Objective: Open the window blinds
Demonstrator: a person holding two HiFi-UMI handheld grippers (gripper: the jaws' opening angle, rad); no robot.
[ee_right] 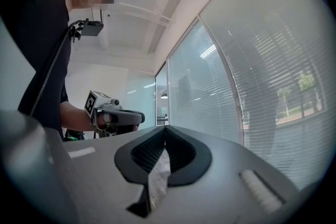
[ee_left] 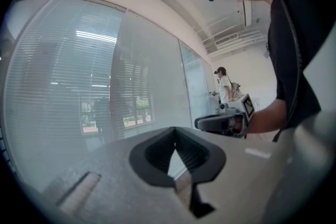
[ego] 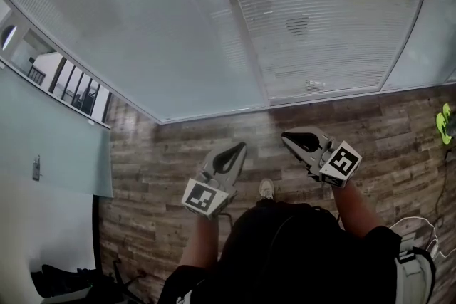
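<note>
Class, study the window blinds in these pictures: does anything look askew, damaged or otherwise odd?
Only one thing: in the head view a small dark patch interrupts the otherwise even, closed slats of the blinds, on the panel to the right of the frame post. Whether it is bent slats or a reflection cannot be told.

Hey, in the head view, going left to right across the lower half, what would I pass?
Frosted glass panel → left gripper → person's shoe → right gripper → bright green object at the right edge.
</note>
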